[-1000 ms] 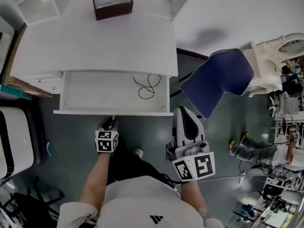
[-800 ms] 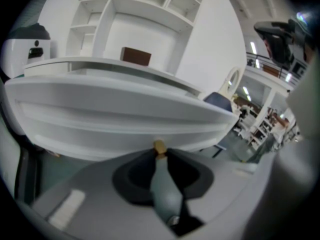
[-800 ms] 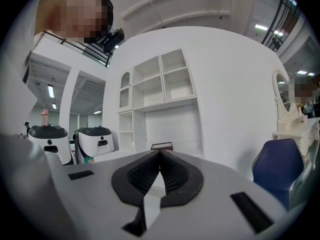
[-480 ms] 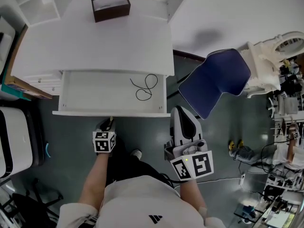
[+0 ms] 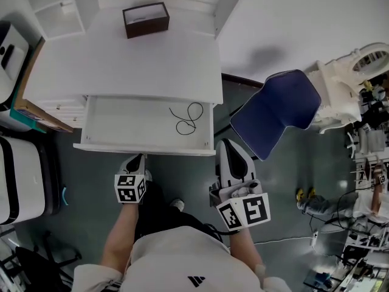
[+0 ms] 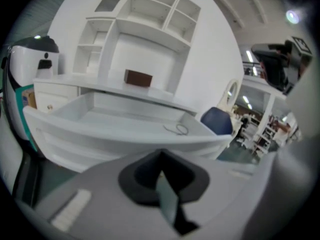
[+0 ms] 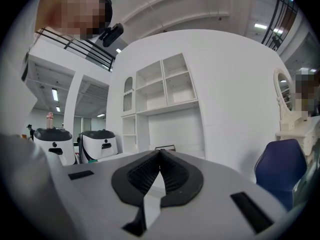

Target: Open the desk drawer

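The white desk (image 5: 121,59) has its drawer (image 5: 134,123) pulled out, with a thin black cable (image 5: 188,119) lying in it. My left gripper (image 5: 140,158) is right at the drawer's front edge, near its middle. Its jaws have just been closing and now stand shut with nothing between them. In the left gripper view the drawer front (image 6: 125,134) runs across just beyond the left gripper (image 6: 161,154). My right gripper (image 5: 233,151) hangs to the right of the drawer, off the desk, shut and empty. In its own view the right gripper (image 7: 160,151) points level at the shelves.
A brown open box (image 5: 146,19) sits at the back of the desk top. A blue chair (image 5: 276,111) stands to the right of the desk. White machines (image 5: 18,178) stand at the left. A person (image 5: 322,199) is on the floor far right.
The left gripper has lifted slightly at the drawer's front edge. The drawer stays pulled out as before. The right gripper has barely moved.
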